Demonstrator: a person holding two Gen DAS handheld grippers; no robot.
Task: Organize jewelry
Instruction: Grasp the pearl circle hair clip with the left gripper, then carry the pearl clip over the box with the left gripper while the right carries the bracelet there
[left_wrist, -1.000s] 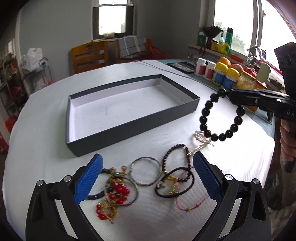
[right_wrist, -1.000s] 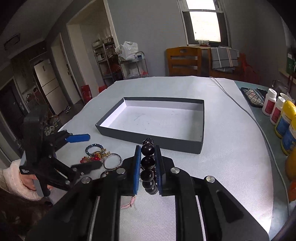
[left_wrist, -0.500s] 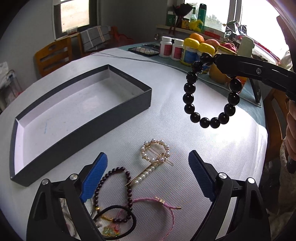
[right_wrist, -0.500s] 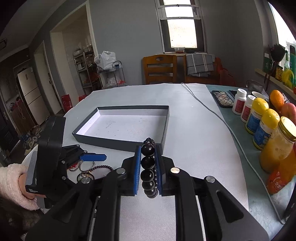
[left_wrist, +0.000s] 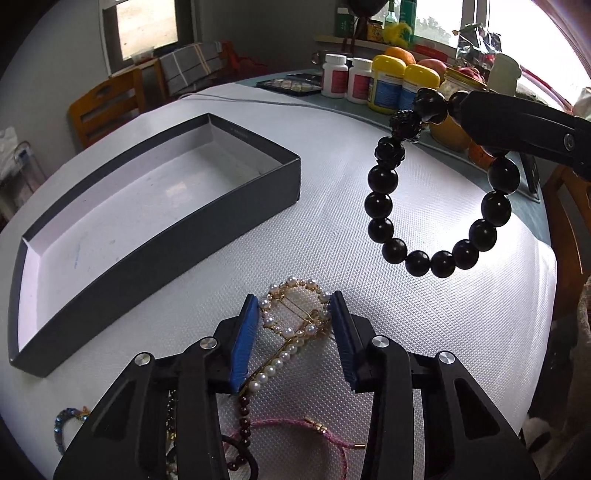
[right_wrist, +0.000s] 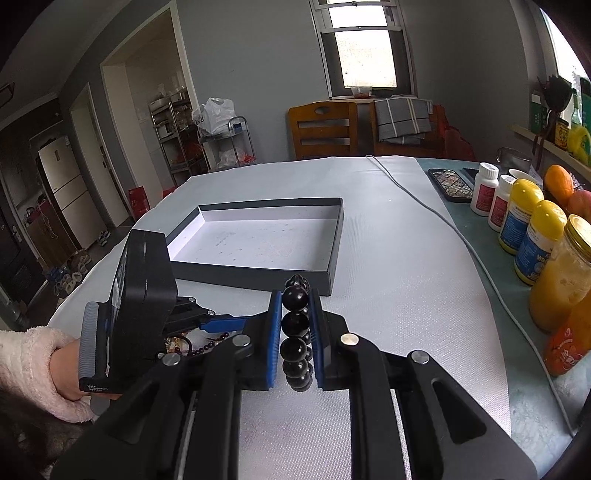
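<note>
Two grippers: right (right_wrist: 295, 332) pinches glossy black-bead bracelet (left_wrist: 436, 206); left (left_wrist: 293, 332) brackets, unclosed, pearl hairpin (left_wrist: 291, 332).

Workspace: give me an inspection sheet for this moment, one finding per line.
Surface: round table under a white textured cover.
Job's things: dark box with a white floor, nothing seen inside; black bead bracelet hanging in the air; pearl hairpin, pink cord and dark red beads lying on the cover.
Clutter: bottles, a jar and fruit along the right edge.
Grippers: right gripper shut on the bracelet; left gripper open, its jaws either side of the hairpin.
Cables: grey cable across the table.
Surroundings: wooden chairs, window, fridge.
</note>
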